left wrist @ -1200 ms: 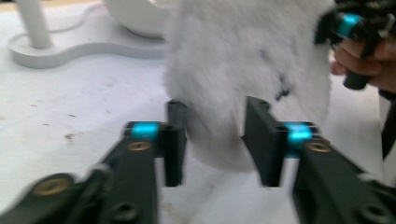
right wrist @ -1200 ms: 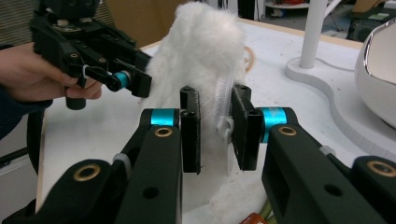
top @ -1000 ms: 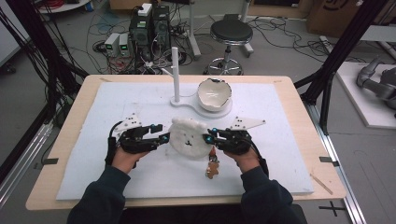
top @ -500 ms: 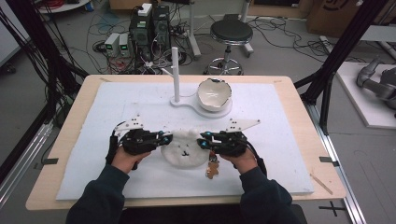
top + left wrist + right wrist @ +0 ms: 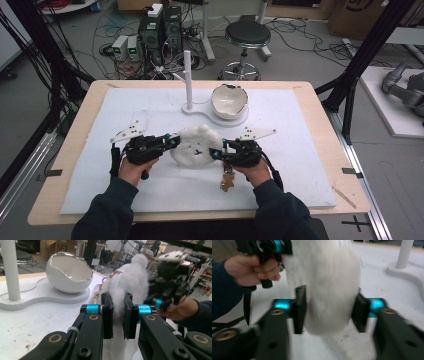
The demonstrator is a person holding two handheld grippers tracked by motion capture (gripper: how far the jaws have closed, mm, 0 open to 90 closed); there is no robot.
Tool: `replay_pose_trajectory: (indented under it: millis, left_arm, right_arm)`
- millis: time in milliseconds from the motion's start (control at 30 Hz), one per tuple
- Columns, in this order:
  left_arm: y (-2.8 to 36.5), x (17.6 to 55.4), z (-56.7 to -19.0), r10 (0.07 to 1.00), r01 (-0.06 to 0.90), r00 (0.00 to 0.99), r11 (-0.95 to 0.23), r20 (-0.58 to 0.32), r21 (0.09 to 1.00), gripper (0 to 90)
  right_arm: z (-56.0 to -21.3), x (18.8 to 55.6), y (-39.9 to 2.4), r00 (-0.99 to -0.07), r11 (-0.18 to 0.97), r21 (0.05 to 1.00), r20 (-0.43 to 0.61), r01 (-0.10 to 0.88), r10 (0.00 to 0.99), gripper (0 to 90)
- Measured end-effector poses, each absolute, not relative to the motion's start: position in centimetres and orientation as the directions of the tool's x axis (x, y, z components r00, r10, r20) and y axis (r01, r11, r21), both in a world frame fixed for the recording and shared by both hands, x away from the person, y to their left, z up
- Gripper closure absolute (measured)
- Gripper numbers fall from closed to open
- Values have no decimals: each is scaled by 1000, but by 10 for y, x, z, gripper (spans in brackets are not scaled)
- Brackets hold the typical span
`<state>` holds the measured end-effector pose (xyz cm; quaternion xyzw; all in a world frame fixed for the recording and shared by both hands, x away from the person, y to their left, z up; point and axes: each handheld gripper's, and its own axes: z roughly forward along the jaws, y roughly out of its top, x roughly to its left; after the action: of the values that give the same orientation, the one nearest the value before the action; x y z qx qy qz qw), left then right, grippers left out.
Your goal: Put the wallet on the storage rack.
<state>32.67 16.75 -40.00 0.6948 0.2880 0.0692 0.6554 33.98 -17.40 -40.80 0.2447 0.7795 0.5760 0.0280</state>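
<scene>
Lifting the plush [image 5: 196,147] between two grippers, in front of the egg bowl [image 5: 229,100].

Since a second ago both hands have drawn back from the bowl toward the person, and the plush has come with them. Left gripper [image 5: 117,315] pinches a fold of fur; right gripper [image 5: 329,311] stands wider, jaws pressing its bulk. The carry looks secure.
</scene>
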Motion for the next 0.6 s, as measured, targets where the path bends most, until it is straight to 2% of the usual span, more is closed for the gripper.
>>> replay_pose_trajectory:
  millis: [67,233,367,600]
  left_arm:
    - [166,326,-400,497,313,826,-13,-265,950,801]
    - [158,325,-405,516,336,824,-115,-233,935,795]
    - [160,326,-404,562,328,803,-142,-197,934,725]
    - [191,331,-401,684,340,699,-63,-207,938,450]
  right_arm:
    - [-403,339,-181,-881,188,929,216,317,421,749]
    - [-400,340,-185,-873,197,932,189,303,449,767]
    - [-396,340,-185,-875,235,933,139,273,463,777]
    - [-371,350,-195,-856,249,949,37,191,516,780]
